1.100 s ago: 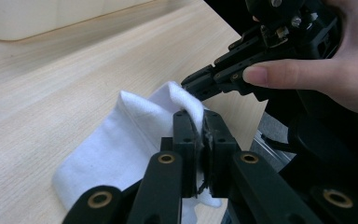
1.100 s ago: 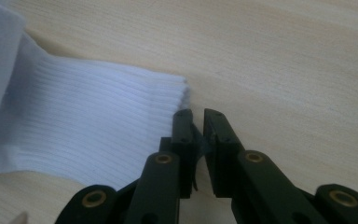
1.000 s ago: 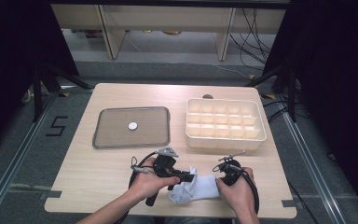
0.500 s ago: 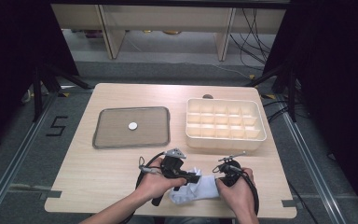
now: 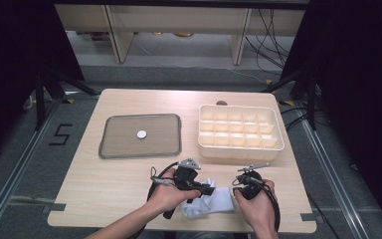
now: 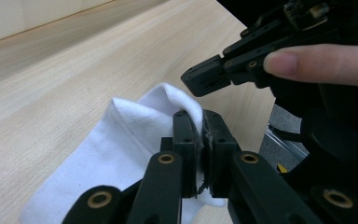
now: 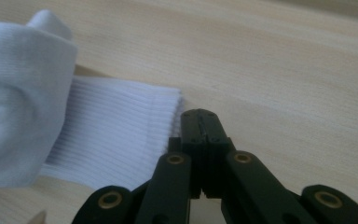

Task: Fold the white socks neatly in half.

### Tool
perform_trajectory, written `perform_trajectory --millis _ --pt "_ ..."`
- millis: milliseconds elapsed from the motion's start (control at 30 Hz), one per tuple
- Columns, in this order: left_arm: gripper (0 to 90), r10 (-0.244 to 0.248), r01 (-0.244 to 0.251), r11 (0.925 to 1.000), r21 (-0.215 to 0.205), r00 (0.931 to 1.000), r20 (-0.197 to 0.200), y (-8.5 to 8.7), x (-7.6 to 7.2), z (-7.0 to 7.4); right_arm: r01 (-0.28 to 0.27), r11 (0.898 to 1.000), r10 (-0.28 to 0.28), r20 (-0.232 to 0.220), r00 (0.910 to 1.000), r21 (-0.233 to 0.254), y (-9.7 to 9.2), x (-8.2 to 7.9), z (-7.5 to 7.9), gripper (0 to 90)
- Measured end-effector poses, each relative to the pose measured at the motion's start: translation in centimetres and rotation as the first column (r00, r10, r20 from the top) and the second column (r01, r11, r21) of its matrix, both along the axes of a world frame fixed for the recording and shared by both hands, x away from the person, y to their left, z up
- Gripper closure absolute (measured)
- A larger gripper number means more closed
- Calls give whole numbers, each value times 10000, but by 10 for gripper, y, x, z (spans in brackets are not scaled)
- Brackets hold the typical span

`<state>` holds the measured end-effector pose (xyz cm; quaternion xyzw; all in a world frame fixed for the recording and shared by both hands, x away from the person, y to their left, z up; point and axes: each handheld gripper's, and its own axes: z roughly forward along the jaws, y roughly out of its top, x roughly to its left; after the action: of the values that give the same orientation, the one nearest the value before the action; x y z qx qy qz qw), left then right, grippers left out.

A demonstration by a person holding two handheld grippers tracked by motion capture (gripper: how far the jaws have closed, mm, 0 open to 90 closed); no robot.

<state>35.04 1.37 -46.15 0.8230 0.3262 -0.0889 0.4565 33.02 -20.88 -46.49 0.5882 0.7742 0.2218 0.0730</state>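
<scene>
sock: white sock (image 5: 210, 201) lies at the near edge of the table (image 5: 129, 174), between the two hands, one end folded up over itself.
left hand-held gripper: left hand-held gripper (image 6: 200, 140) is clamped on a fold of the sock; cloth is pinched between the pads in the left gripper view.
right hand-held gripper: right hand-held gripper (image 7: 204, 135) has just closed, jaws fully together beside the ribbed cuff (image 7: 121, 126); no cloth seen between them, so it looks like a missed bite.
step: judged as folding or rolling the sock with both tools.
how: keep the left pinch firm; reopen the right, slide one jaw under the cuff edge, close on the ribbing, then carry it over.
risk: thin fabric slips; pulling with one grip drags the whole sock off the table edge.
nearby: grey tray (image 5: 140, 136) and compartment box (image 5: 239, 131) sit well apart, farther back.
</scene>
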Motion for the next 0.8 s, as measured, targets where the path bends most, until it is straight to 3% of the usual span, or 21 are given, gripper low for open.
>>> perform_trajectory --millis 100,333,500,567,800 --pt "849 -17 17 10000 2 10000 0 -1 1 -1 -77 10000 76 162 9998 51 -1 -1 1 900" --pt "849 -4 4 10000 91 10000 10 -6 0 -3 -303 9994 307 -232 9993 195 -1 -6 -5 900" --pt "849 64 -64 10000 60 10000 43 -10 1 -5 -225 9993 233 -262 9994 284 -1 -7 -8 900" --pt "849 -156 157 9998 114 9998 -97 -10 3 -5 -235 9993 243 -261 9994 280 -1 -6 -8 900" --pt "847 43 -42 9997 248 10000 -30 -11 3 -7 -359 9991 366 -282 9989 235 0 -6 -8 900"
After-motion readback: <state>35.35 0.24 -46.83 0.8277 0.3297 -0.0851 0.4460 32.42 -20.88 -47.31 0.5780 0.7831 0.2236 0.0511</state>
